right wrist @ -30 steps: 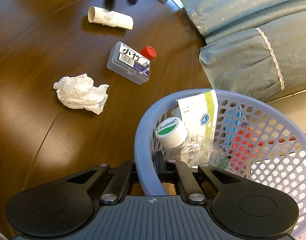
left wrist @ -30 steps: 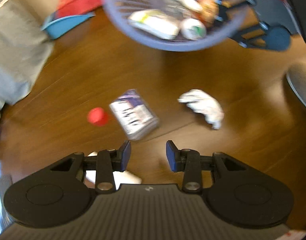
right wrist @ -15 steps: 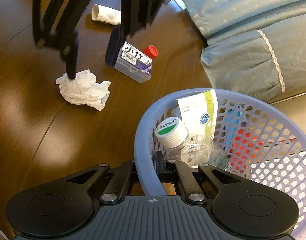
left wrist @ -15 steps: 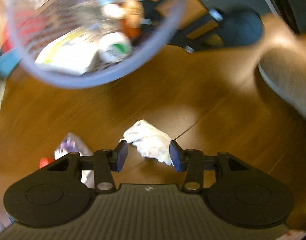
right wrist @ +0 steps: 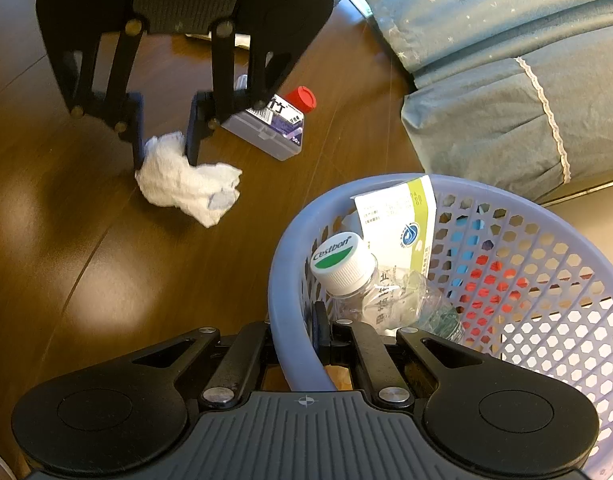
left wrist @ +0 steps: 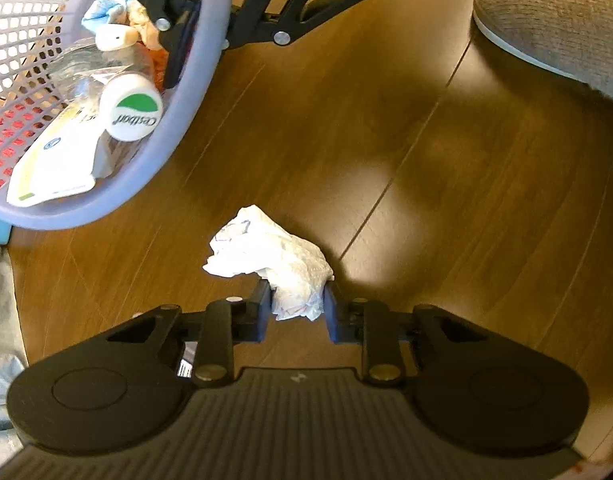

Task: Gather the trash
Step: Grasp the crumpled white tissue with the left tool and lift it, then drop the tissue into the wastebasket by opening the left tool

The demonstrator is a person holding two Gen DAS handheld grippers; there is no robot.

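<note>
The left gripper (left wrist: 297, 308) has dropped from beside the basket (right wrist: 282, 320) onto the crumpled tissue (left wrist: 266, 256), its fingers now pressing one end, so the pickup looks under way. The tissue lies on the wooden surface (left wrist: 446, 160) just beside the basket. The right gripper (right wrist: 294, 328) stays clenched on the basket rim. Beyond the tissue, the plastic box (right wrist: 266, 132) is partly hidden behind the left gripper.
</note>
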